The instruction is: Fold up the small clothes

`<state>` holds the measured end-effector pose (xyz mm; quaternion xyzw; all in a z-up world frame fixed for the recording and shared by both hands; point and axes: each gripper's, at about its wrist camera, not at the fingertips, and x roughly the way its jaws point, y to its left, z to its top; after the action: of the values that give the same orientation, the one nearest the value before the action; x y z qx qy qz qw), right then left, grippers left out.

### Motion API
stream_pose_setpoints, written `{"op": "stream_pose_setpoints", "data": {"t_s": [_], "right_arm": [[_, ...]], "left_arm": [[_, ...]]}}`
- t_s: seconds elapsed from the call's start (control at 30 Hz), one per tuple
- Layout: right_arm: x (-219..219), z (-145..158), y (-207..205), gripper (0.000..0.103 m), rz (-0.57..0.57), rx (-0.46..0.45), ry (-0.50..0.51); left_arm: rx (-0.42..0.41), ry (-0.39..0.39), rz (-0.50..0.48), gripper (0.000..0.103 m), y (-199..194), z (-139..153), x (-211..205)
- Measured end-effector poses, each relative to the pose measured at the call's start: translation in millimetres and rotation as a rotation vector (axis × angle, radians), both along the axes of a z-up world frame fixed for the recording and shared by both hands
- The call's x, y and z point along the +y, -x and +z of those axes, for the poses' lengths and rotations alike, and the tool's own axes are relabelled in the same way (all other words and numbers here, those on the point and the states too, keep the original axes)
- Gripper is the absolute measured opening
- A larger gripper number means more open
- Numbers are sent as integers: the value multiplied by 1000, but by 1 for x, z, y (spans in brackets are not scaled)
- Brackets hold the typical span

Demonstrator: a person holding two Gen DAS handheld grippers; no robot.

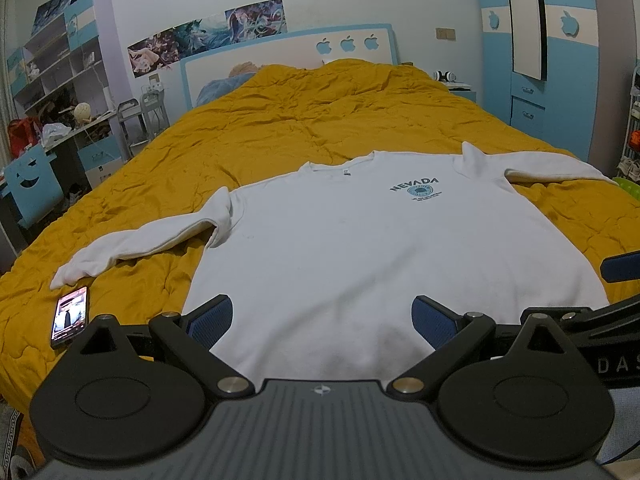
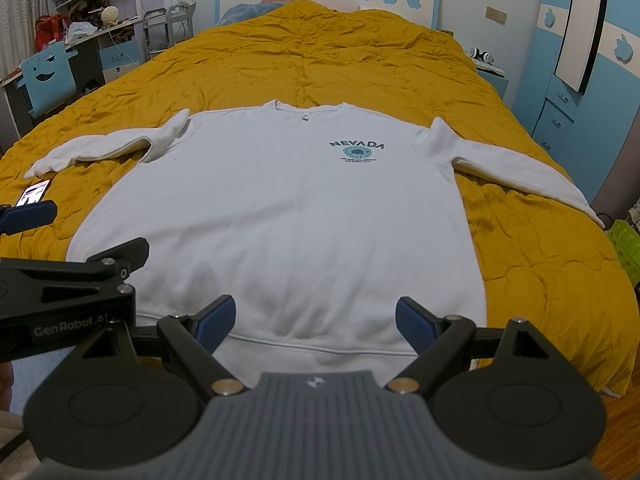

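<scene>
A white long-sleeved sweatshirt with a teal "NEVADA" print lies flat, front up, on the yellow bedspread, both sleeves spread out sideways. It also shows in the right wrist view. My left gripper is open and empty, hovering over the hem near the bed's front edge. My right gripper is open and empty, also over the hem, to the right of the left one. Each gripper's blue pads show at the edge of the other's view.
A lit phone lies on the bedspread by the left cuff; it also shows in the right wrist view. A desk and blue chair stand left of the bed, a blue wardrobe right. A green basket sits at the right.
</scene>
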<state>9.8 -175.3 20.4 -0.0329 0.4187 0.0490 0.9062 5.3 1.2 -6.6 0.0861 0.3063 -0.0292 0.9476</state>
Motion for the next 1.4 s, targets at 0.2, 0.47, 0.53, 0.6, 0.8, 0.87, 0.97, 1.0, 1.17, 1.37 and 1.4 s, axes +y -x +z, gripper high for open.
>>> {"op": "stream_pose_setpoints", "data": {"t_s": [0.2,0.47,0.53,0.6,0.8,0.87,0.97,1.0,1.17,1.37,1.4], "right_arm": [[0,0,0,83,0,0,0],[1,0,0,83,1,1,0],[1,0,0,83,1,1,0],[1,0,0,83,1,1,0],[1,0,0,83,1,1,0],[1,0,0,83,1,0,0],[3,1,0,83,-1,-10,2],[4,1,0,83,-3,-17,3],[1,1,-10,83,-10,-80,6],[-7,7,-30,83,-4,-242,-1],[-8,7,-35,83,-9,-267,-1]], "left_arm": [[1,0,0,103,0,0,0],[1,0,0,103,1,0,1],[1,-1,1,103,0,-1,0],[3,0,1,103,1,-1,2],[15,16,-4,103,-1,-5,6],[26,27,-8,103,-4,-5,8],[27,45,-11,103,-7,-7,11],[20,55,-12,103,-8,-6,13],[-32,104,-37,103,-20,-4,21],[-47,123,1,103,-52,3,36],[-45,139,13,103,-59,4,42]]}}
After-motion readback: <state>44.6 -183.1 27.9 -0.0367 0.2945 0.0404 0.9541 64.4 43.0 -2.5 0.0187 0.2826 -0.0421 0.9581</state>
